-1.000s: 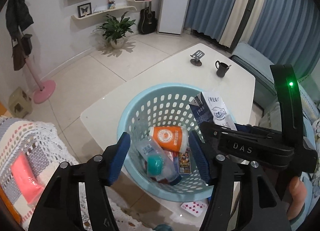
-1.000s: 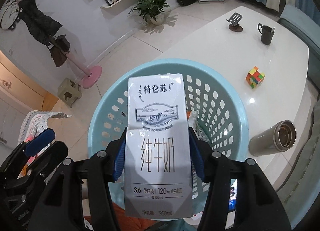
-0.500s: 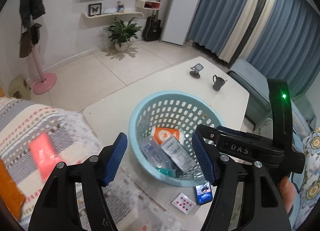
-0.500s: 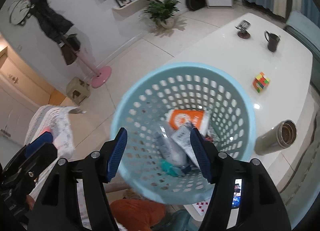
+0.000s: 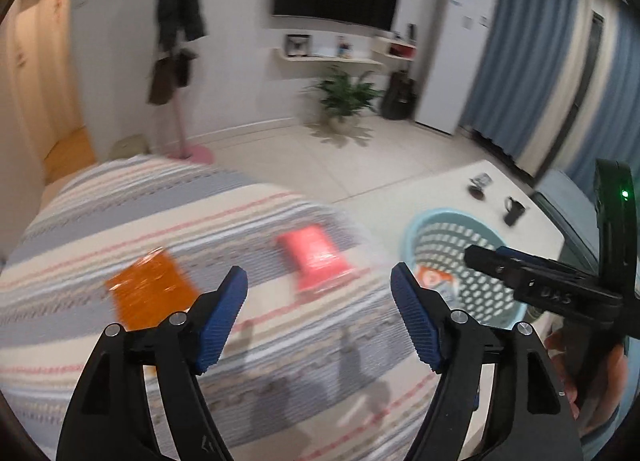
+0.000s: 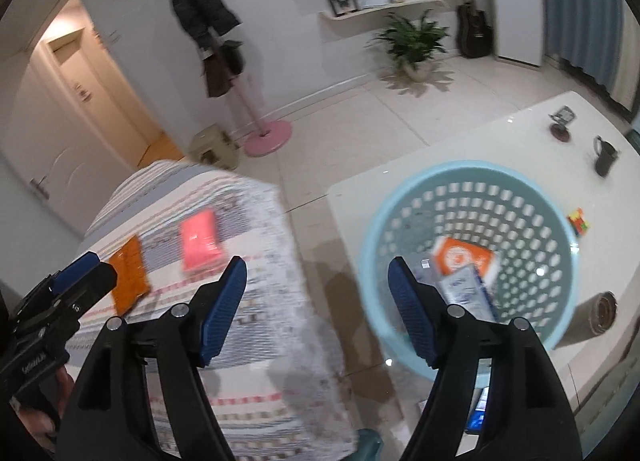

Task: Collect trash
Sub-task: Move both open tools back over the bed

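Two flat packets lie on a striped blanket (image 5: 200, 221): a red packet (image 5: 316, 257) (image 6: 200, 239) and an orange packet (image 5: 152, 293) (image 6: 130, 277). My left gripper (image 5: 320, 293) hovers over the blanket just in front of the red packet, its jaws opening with nothing between them. My right gripper (image 6: 318, 275) hangs over the blanket's edge, left of the light-blue basket (image 6: 400, 201) (image 5: 416, 221); its jaws are opening and empty too. In the basket lie a milk carton (image 6: 468, 293), an orange cup (image 6: 460, 257) and other trash. Both views are blurred.
The basket stands on a white table (image 6: 460, 141) with a dark mug (image 6: 604, 157), a phone stand (image 6: 562, 123), a colour cube (image 6: 580, 221), a steel flask (image 6: 596, 315) and a phone (image 6: 478, 409). A pink-footed coat stand (image 6: 268, 133) and a small stool (image 6: 212, 147) are on the floor behind.
My right gripper let the milk carton go and it now lies in the basket. Both grippers swung left and up, away from the basket and over the striped blanket, with their jaws wider.
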Tool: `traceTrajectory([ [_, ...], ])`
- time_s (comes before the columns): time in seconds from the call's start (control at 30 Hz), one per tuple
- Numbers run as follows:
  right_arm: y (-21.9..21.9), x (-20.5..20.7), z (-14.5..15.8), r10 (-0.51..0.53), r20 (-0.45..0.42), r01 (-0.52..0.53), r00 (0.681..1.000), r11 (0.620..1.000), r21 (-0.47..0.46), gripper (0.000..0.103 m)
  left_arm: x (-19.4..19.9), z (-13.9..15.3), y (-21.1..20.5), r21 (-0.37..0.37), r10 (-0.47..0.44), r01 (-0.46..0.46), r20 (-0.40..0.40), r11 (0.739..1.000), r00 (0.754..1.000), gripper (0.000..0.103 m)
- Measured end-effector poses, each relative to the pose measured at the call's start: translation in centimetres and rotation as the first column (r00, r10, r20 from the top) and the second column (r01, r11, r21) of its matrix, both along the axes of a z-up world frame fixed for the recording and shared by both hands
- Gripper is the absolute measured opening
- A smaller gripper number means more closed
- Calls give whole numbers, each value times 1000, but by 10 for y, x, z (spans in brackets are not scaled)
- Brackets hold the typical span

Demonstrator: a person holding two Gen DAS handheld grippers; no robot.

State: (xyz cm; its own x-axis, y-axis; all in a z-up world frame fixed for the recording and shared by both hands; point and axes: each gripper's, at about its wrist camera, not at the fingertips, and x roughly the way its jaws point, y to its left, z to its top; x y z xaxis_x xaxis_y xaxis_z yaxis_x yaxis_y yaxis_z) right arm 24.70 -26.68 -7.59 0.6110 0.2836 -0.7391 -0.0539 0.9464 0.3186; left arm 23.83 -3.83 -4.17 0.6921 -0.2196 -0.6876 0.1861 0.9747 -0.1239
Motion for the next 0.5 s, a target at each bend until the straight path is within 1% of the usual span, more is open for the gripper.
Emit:
traceTrajectory([
  [0.07,15,-1,0,26,0,-26,1000,1000,-4,70,-5,-2,23,2,53,-53,-8,999,999,73],
  [0.13,30,-1,-1,56,-3,-56,998,998,-9,70,-10,-6,49,-19,106,-107,-31,994,994,73],
  [0.2,42,-2,-2,80,-6,-81,997,997,-16,70,-14,-13,72,-38,133,-136,-70,990,989,73],
  [0.27,56,0,-4,102,-12,-103,995,994,-31,70,-19,-21,85,-37,134,-139,-109,990,985,74],
  [0.37,76,5,-6,129,-13,-129,992,990,-57,70,-29,-29,108,-58,164,-171,-113,984,980,74],
  [0.47,97,12,-14,153,-3,-153,988,985,-78,72,-29,-38,128,-122,176,-194,-142,973,974,74],
  [0.5,101,16,-18,157,-3,-157,988,985,-78,72,-26,-42,133,-163,166,-191,-156,968,974,74],
])
